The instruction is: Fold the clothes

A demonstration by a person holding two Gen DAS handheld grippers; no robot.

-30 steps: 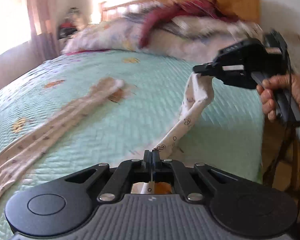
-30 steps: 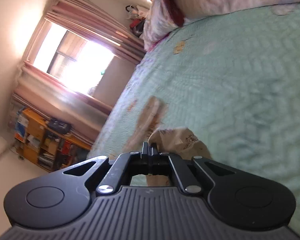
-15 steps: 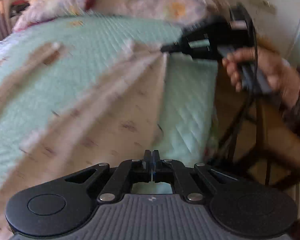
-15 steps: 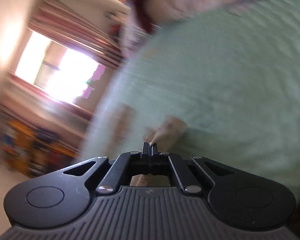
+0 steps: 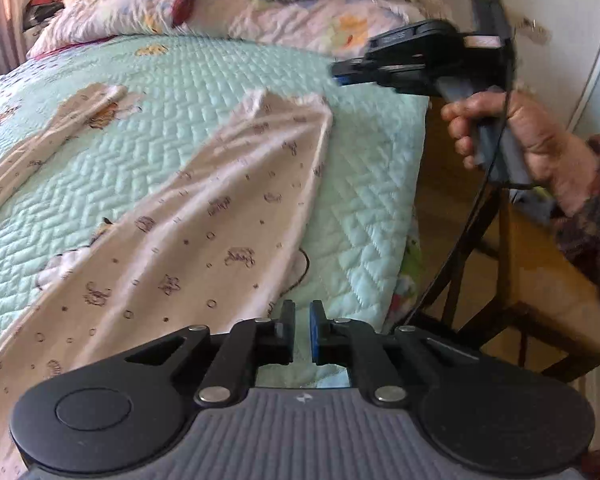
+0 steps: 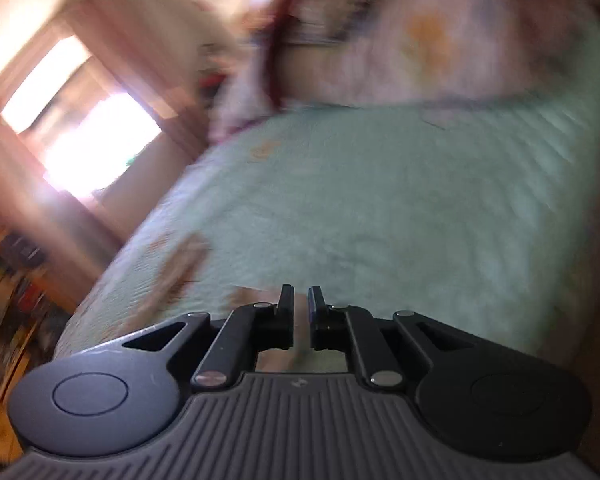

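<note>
Beige printed cotton, a pair of pyjama trousers [image 5: 204, 216] by the look of the two long legs, lies spread on the mint quilted bedspread [image 5: 204, 80] just ahead of my left gripper [image 5: 302, 332]. One leg runs from under that gripper up towards the pillows; the other leg [image 5: 52, 132] lies well off to its left. I read this as the laying-out step: the cloth has been put down flat so a clean fold can follow.

My left gripper's jaws have just been opening, and they now stand a narrow gap apart with nothing pinched between them; through the gap I see only bedspread at the edge of the bed. The trouser leg's edge passes just left of its fingers [image 5: 287, 320], let go.

My right gripper [image 5: 342, 74] shows in the left wrist view, up and to the right, hovering above the far end of the near leg, clear of the fabric, with a hand [image 5: 512, 136] around its handle. Its own camera is badly blurred, yet the jaws [image 6: 301, 308] show a slim gap there too; they have just been opening. A pale smear sits behind them, but I cannot tell if it is cloth.

I judge both corners were dropped together so the leg settles without twisting. Next I would need fresh grips for the fold.
</note>
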